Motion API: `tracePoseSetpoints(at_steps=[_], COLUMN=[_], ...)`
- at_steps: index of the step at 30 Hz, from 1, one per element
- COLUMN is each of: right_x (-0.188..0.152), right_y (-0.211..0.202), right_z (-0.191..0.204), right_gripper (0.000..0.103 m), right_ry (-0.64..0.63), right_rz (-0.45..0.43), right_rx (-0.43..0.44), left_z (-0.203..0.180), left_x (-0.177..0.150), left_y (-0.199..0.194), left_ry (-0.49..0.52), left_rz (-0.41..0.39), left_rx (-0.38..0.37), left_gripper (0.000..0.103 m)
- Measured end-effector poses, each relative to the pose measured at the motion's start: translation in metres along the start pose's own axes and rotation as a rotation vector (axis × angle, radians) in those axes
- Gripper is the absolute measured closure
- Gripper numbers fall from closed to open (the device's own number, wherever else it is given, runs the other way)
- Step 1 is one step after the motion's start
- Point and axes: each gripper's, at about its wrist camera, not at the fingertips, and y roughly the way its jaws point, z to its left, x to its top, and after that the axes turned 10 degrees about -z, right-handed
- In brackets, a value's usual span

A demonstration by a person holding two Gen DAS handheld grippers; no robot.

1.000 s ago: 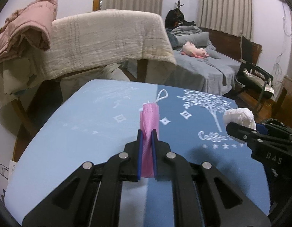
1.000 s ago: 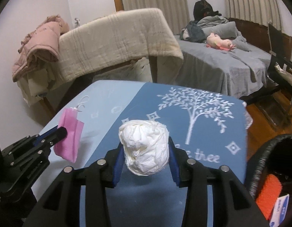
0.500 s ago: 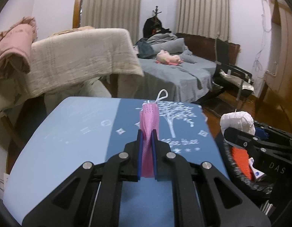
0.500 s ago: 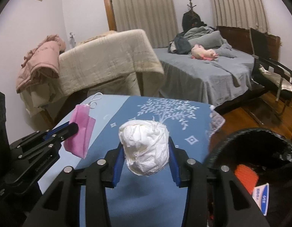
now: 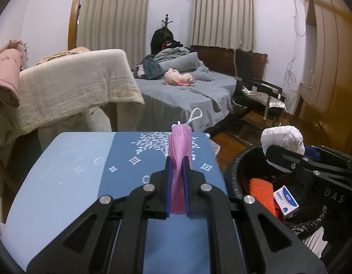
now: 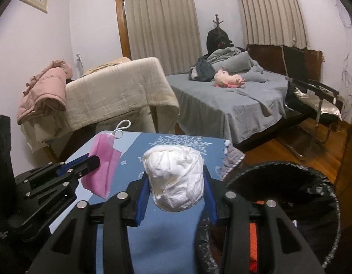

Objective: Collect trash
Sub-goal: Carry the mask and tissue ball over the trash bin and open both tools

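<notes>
The blue table (image 5: 73,182) ends at its right edge just beside the black-lined bin (image 6: 290,173), whose mouth stands open with an orange item (image 5: 261,188) and a small box (image 5: 286,201) inside, while bare wood floor (image 6: 313,146) lies beyond toward the bed (image 6: 221,105) and chair (image 5: 255,91). The left gripper (image 5: 176,159) is clamped narrow on a pink mask (image 5: 179,143), held upright above the table's right part with its white loop at the top. The right gripper (image 6: 174,175) is closed around a white paper wad (image 6: 174,178), held above the table's right edge, touching nothing else, next to the bin's rim.
</notes>
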Motion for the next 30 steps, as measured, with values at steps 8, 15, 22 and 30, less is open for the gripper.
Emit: tracePoseSetpoints(at_steps=[8, 15, 22, 30], right_x=[-0.002, 0.001, -0.003, -0.016], right_y=[-0.023, -0.042, -0.059, -0.070], right_z=[-0.022, -0.043, -0.074, -0.114], right_gripper=[0.061, 0.061, 0.061, 0.061], right_ry=[0.023, 0.029, 0.056, 0.084], right_rz=[-0.016, -0.044, -0.053, -0.029], right_rx=[-0.043, -0.097, -0.168, -0.264], left_z=[-0.027, -0.055, -0.089, -0.123], left_x=[0.002, 0.005, 0.003, -0.004], left_y=[-0.002, 0.000, 0.004, 0.021], left_ry=[0.030, 0.056, 0.087, 0.124], left_rz=[-0.003, -0.010, -0.009, 0.006], left_rx=[-0.054, -0.111, -0.187, -0.267], left_gripper=[0.095, 0.095, 0.092, 0.091])
